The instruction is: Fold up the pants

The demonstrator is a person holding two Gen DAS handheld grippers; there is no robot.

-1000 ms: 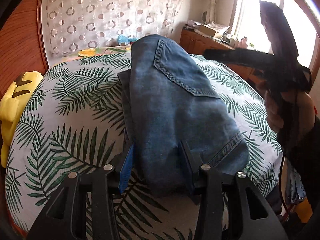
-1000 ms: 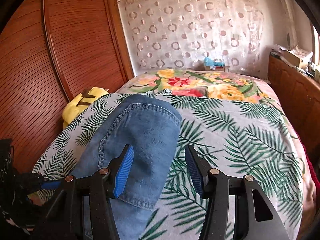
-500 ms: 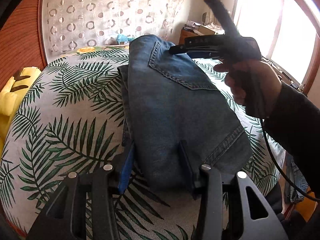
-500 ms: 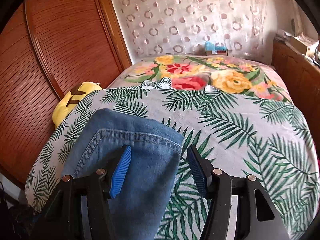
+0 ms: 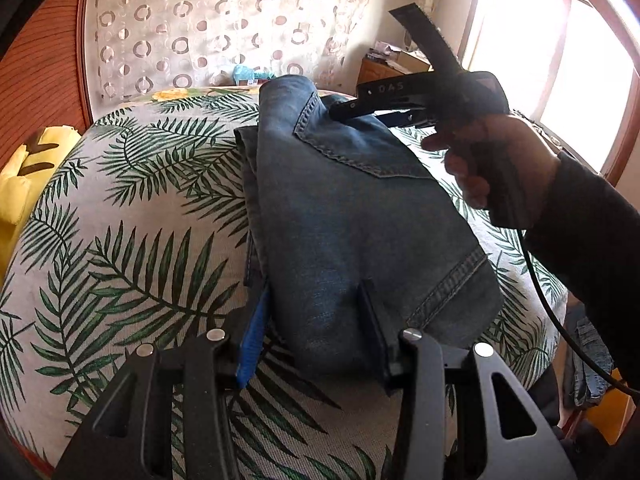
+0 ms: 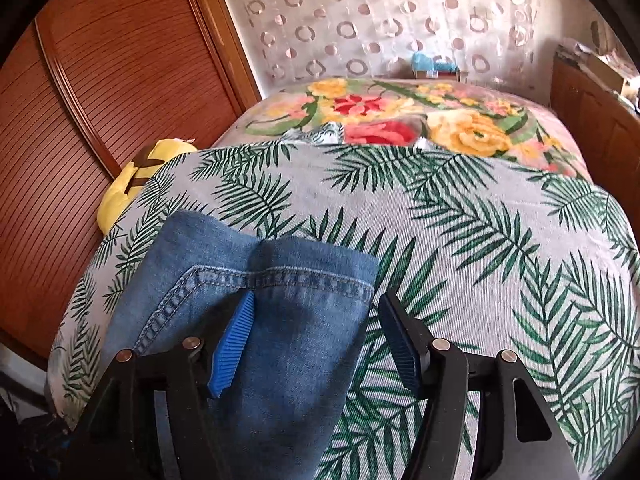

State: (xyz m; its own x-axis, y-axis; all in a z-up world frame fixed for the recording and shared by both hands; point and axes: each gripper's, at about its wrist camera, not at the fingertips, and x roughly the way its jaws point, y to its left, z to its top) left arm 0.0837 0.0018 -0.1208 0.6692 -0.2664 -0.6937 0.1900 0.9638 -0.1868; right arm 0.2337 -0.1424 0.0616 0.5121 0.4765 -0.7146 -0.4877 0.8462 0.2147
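You had one pair of folded jeans (image 5: 352, 216) lying on the palm-leaf bedspread (image 5: 132, 248), one back pocket (image 5: 360, 148) facing up. Your left gripper (image 5: 316, 328) sat spread wide at the near folded end, one finger on each side, clamping nothing. Your right gripper (image 6: 316, 332) hung over the far end, likewise spread, grasping nothing. One yellow plush toy (image 6: 132, 184) lay beside the bed's edge.
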